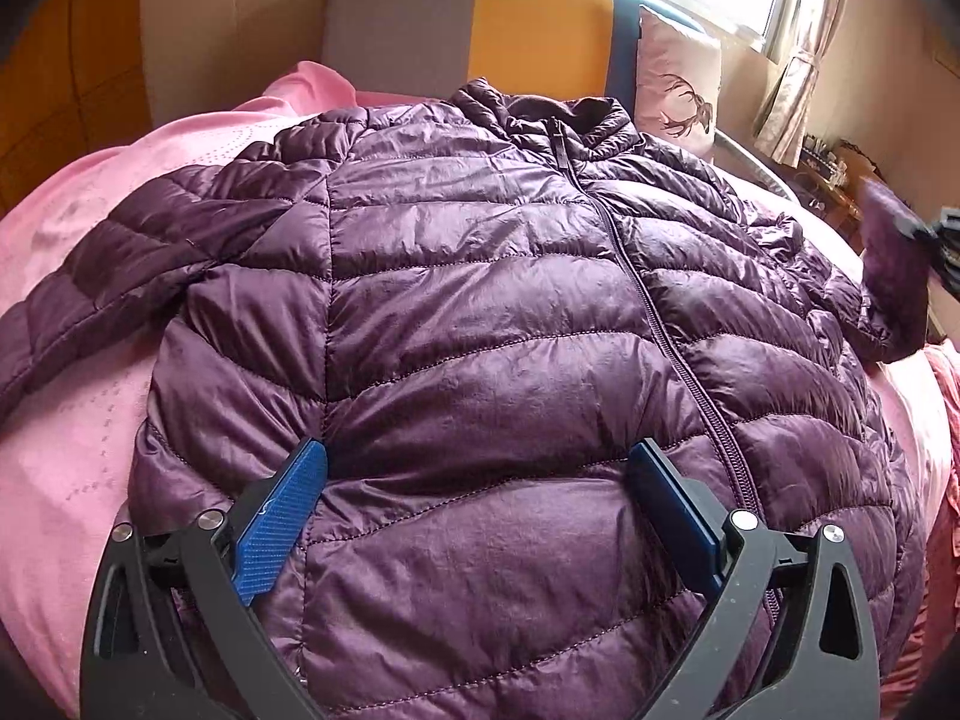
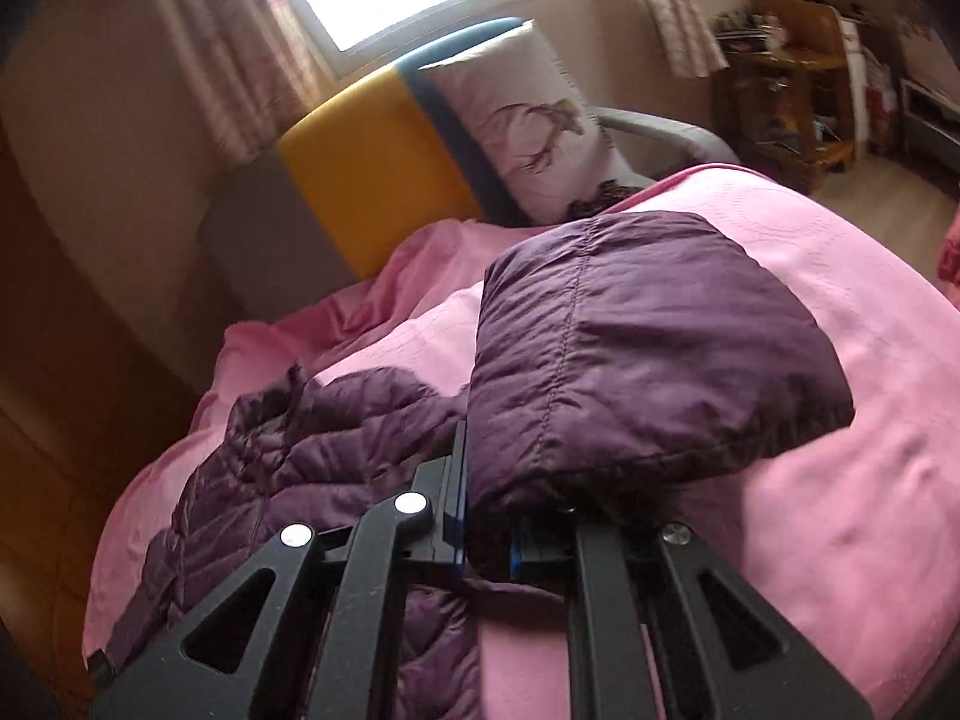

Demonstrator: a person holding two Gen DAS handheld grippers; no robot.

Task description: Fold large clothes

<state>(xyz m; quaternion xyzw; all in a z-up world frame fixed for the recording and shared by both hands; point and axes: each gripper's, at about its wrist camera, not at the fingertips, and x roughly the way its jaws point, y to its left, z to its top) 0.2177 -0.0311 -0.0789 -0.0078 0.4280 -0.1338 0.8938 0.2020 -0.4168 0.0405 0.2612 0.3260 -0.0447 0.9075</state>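
A purple quilted puffer jacket (image 1: 480, 300) lies front up and zipped on a pink bed cover (image 1: 72, 276), collar toward the headboard. My left gripper (image 1: 478, 450) hovers open over the jacket's lower front, blue pads wide apart and nothing between them. At the far right of the left wrist view, my right gripper (image 1: 927, 234) holds the jacket's right sleeve end (image 1: 888, 264) lifted off the bed. In the right wrist view the sleeve (image 2: 648, 348) drapes over my right gripper (image 2: 486, 516), which is shut on it, and hides the fingertips. The jacket body (image 2: 312, 438) lies below left.
A grey, yellow and blue headboard (image 1: 540, 18) stands at the bed's far end, with a deer-print pillow (image 1: 678, 90) against it. A bright window and curtains are behind. A cluttered wooden shelf (image 2: 798, 90) stands beyond the bed's right side. Pink cover (image 2: 840, 480) shows around the jacket.
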